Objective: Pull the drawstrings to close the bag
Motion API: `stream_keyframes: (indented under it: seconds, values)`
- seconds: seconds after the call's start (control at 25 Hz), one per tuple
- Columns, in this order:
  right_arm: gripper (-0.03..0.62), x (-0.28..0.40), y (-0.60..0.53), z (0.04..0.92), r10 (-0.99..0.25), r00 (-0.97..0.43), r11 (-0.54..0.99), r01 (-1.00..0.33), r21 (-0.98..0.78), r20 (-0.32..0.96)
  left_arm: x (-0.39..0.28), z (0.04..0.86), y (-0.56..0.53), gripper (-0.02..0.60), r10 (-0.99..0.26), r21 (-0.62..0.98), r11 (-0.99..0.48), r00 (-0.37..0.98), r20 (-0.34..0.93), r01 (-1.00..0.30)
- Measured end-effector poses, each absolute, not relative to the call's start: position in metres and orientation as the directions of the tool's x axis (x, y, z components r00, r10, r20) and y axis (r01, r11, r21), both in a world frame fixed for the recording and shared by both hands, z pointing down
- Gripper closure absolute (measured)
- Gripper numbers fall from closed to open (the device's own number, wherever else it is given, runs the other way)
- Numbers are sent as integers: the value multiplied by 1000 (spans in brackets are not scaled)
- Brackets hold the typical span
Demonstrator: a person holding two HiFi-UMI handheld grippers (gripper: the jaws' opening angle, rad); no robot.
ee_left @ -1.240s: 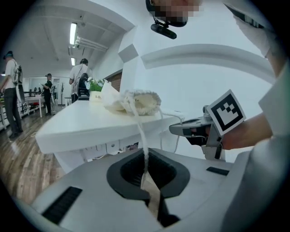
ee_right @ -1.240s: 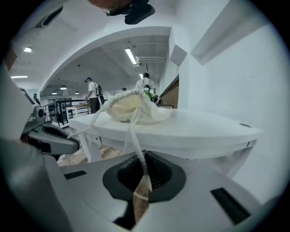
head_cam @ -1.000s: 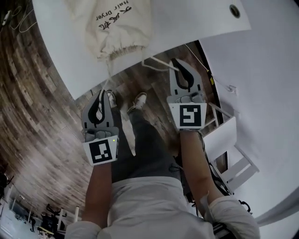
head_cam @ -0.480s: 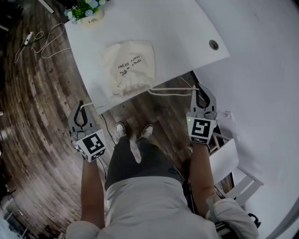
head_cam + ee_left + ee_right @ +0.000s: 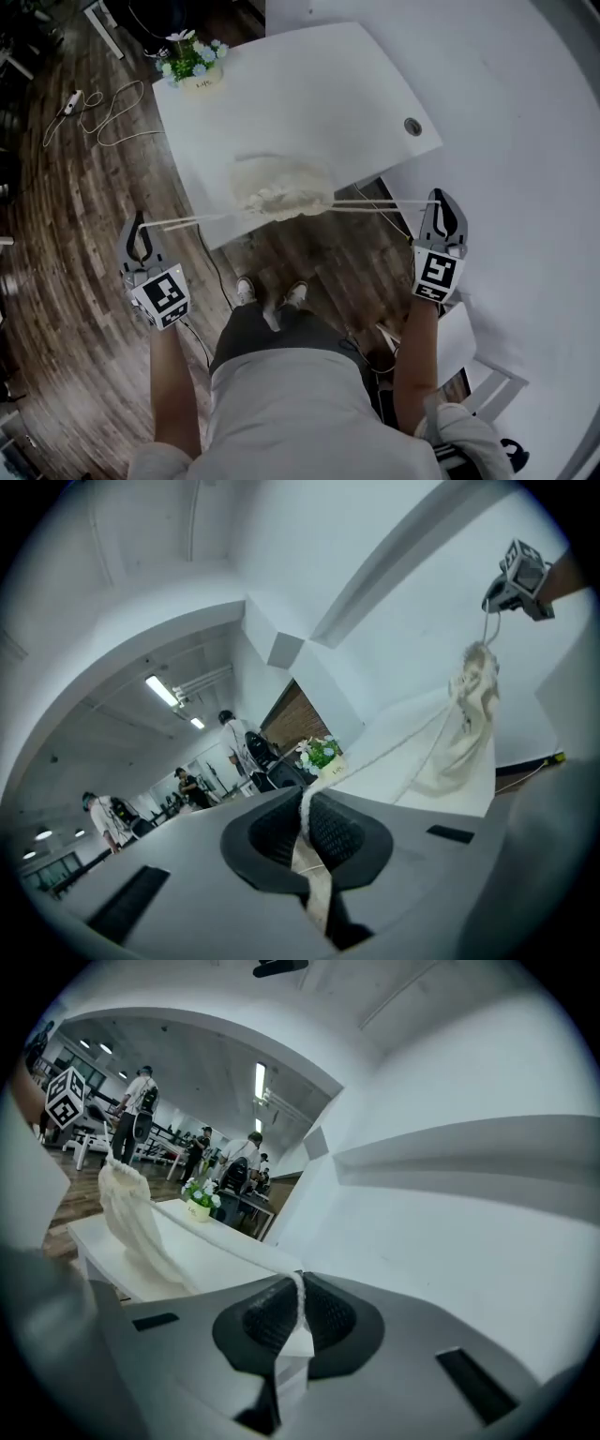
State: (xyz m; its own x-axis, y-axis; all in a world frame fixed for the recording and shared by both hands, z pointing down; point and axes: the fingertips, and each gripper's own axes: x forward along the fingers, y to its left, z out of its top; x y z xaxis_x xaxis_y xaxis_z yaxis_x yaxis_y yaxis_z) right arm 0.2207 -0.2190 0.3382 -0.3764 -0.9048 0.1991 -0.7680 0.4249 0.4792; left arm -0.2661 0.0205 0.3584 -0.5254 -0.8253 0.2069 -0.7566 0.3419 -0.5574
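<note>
Left gripper (image 5: 141, 225) and right gripper (image 5: 441, 202) fingers clamped on taut white drawstrings (image 5: 375, 202); cream cloth bag (image 5: 281, 187), frame centre, looks cinched, so nearly done.

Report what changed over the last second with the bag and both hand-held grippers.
The left hand-held gripper swung out to the person's left and the right hand-held gripper to the right, stretching the drawstrings taut. The bag bunched up, its mouth cinched tighter, at the table edge. Unchanged: both jaws clamped on the drawstrings.
</note>
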Motion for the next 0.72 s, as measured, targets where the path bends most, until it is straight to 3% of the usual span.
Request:
stream_keyframes:
  seconds: [0.72]
  values:
    - [559,265,-234,264,-965,-235,260,-907,332,114,-307,273,5,568,-862,-550,370,-498,98,-749]
